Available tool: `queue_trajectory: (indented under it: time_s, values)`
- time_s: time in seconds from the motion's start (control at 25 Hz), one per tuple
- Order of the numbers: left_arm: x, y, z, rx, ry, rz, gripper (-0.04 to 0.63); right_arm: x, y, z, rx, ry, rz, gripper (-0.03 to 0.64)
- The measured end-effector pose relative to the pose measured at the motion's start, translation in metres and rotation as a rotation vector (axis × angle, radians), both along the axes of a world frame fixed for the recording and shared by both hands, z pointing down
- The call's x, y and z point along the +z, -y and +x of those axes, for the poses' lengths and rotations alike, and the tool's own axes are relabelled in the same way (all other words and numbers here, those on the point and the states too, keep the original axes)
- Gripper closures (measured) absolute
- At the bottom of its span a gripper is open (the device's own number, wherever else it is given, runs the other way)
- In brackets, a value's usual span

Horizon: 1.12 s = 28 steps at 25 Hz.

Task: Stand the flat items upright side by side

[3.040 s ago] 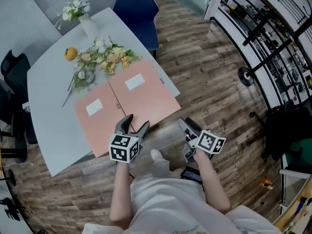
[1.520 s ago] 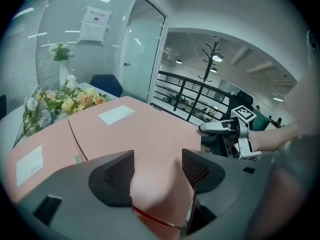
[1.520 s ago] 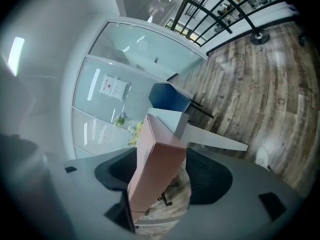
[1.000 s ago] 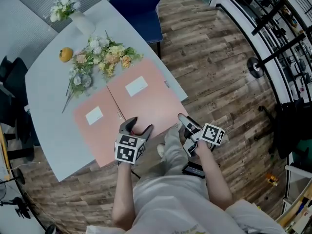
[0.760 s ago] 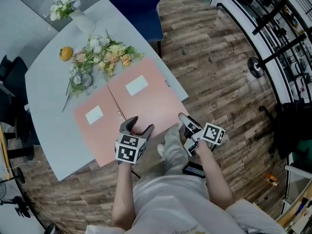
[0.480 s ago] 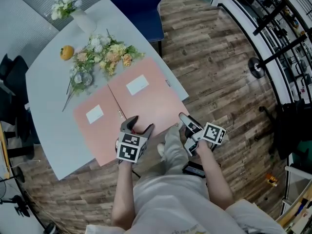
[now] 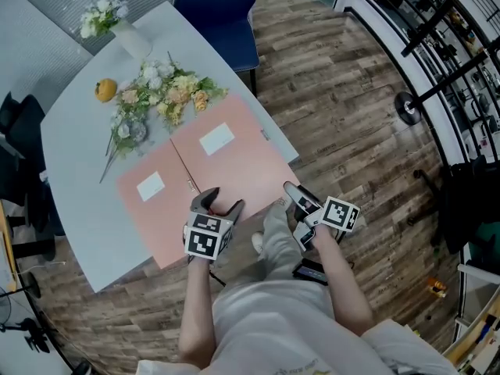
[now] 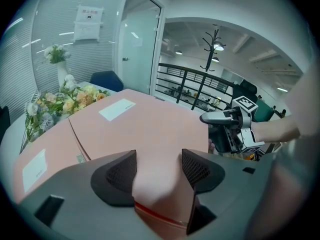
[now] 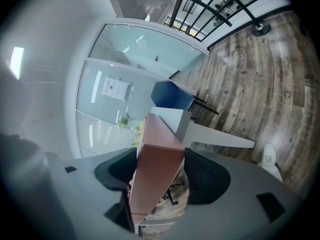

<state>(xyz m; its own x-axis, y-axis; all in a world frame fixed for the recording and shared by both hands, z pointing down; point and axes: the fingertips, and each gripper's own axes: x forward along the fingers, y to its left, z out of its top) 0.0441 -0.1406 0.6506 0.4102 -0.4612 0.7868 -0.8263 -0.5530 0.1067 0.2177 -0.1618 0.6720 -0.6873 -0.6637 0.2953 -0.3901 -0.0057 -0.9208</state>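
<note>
At frame centre, two pink box files (image 7: 156, 198) lie flat on the worktop (image 7: 78, 139); left claw (image 7: 220, 201) gapes, right claw (image 7: 295, 198) clamps one.

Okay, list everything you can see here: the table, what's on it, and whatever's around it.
table: one, pale grey, centre left.
left folder, right folder: two, pink, flat side by side at the table's near edge, each with a white label.
loose flowers: one bunch, cream and pink, lying beyond the folders.
vase: one, pale, holding white flowers, far corner.
orange fruit: one, left of the flowers.
blue chair: one, beyond the table.
black chair: one, at the table's left.
floor: brown planks.
left gripper: grey, jaws apart over the right folder's near edge.
right gripper: grey, jaws either side of the right folder's corner; whether they press is unclear.
</note>
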Motion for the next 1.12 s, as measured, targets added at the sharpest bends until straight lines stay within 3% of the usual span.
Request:
queue_trajectory:
  time_s: [1.12]
  values:
    - [-0.008,0.007,0.016,0.007,-0.098,-0.016,0.313,-0.042,0.004,0.016,0.011,-0.149,0.097,0.311]
